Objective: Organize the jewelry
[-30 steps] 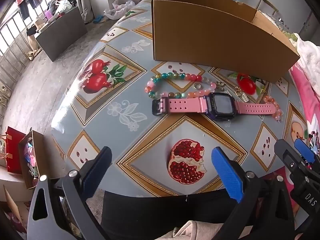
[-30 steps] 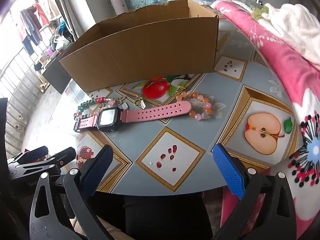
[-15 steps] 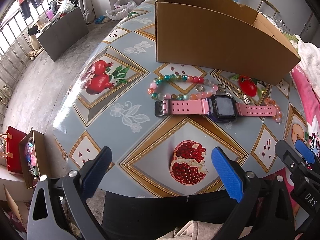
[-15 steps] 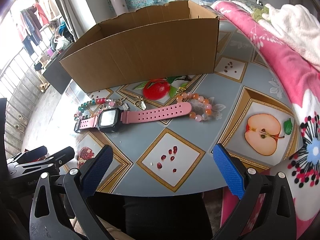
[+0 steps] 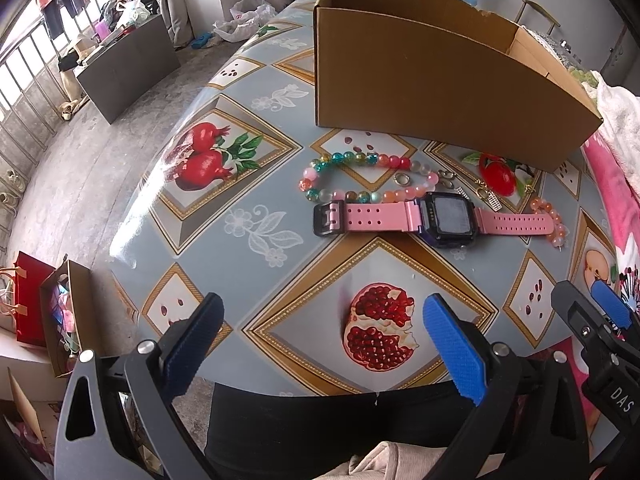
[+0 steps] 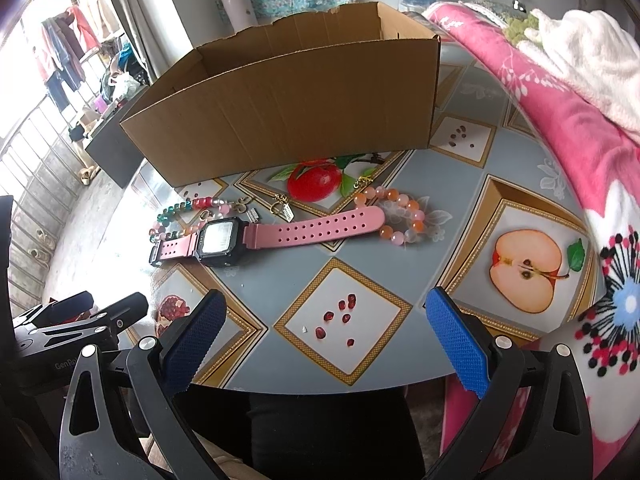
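Note:
A pink-strapped watch (image 5: 440,220) (image 6: 276,234) with a black face lies flat on the fruit-patterned table (image 5: 248,208). Behind it curls a multicoloured bead bracelet (image 5: 352,178) (image 6: 182,216). An orange-pink bead bracelet (image 5: 554,224) (image 6: 400,216) sits at the strap's right end. Small metal charms and rings (image 5: 448,178) (image 6: 280,208) lie between the watch and an open cardboard box (image 5: 440,80) (image 6: 288,112). My left gripper (image 5: 320,344) hangs open at the near table edge, well short of the watch. My right gripper (image 6: 324,340) is open too, empty, over the near edge.
A pink flowered blanket (image 6: 560,120) and a white towel (image 6: 592,52) crowd the table's right side. The floor to the left holds a grey cabinet (image 5: 128,64) and a red bag (image 5: 28,300). A person's dark-clothed lap (image 5: 320,420) is under both grippers.
Both views have crept slightly forward toward the table. The jewelry has not moved and both grippers stay open.

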The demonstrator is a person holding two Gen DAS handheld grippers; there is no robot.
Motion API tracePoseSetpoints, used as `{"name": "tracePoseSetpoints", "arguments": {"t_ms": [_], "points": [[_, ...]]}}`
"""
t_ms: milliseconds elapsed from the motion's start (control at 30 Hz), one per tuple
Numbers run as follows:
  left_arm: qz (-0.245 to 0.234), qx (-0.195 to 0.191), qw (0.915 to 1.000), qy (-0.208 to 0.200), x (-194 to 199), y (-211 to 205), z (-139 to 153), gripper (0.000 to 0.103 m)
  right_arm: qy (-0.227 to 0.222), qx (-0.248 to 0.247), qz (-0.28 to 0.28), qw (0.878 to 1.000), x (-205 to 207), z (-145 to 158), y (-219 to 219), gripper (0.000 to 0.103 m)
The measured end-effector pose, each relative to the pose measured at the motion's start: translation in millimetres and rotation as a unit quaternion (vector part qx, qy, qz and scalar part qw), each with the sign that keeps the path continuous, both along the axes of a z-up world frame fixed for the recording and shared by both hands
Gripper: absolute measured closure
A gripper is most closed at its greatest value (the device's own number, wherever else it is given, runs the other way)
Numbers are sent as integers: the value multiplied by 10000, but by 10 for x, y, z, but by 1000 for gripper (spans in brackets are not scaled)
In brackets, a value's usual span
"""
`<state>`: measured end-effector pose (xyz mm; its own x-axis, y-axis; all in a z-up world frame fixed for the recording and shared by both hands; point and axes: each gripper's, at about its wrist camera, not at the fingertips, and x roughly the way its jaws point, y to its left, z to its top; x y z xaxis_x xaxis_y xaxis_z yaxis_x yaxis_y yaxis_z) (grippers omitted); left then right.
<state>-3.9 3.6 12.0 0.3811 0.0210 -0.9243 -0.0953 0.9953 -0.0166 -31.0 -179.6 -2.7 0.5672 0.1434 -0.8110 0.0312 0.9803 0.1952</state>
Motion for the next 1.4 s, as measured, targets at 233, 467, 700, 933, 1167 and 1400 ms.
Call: {"name": "tracePoseSetpoints", "arguments": {"t_ms": [233, 467, 700, 933, 1167, 1400], "points": [[3, 6, 10000, 2, 2, 11, 5, 5, -2, -1, 4, 10000, 8, 7, 3, 7], [0, 6, 10000, 3, 2, 16, 5, 5, -8, -3, 2, 10000, 4, 8, 2, 7], [-3, -22, 10000, 27, -1, 39, -7, 5, -17, -16, -7, 10000, 0, 3, 8, 7], [-12, -152, 9996, 247, 48, 104, -130, 5, 74, -44, -70, 9999, 25, -56, -7, 7], [27, -432, 9968, 675, 233, 259, -379, 5, 363, -361, -1, 9987, 111, -220, 26, 7], [-169, -97, 9979, 621, 387, 406, -504, 5, 466, -1004, 229, 9936, 213, -376, 77, 7]]}}
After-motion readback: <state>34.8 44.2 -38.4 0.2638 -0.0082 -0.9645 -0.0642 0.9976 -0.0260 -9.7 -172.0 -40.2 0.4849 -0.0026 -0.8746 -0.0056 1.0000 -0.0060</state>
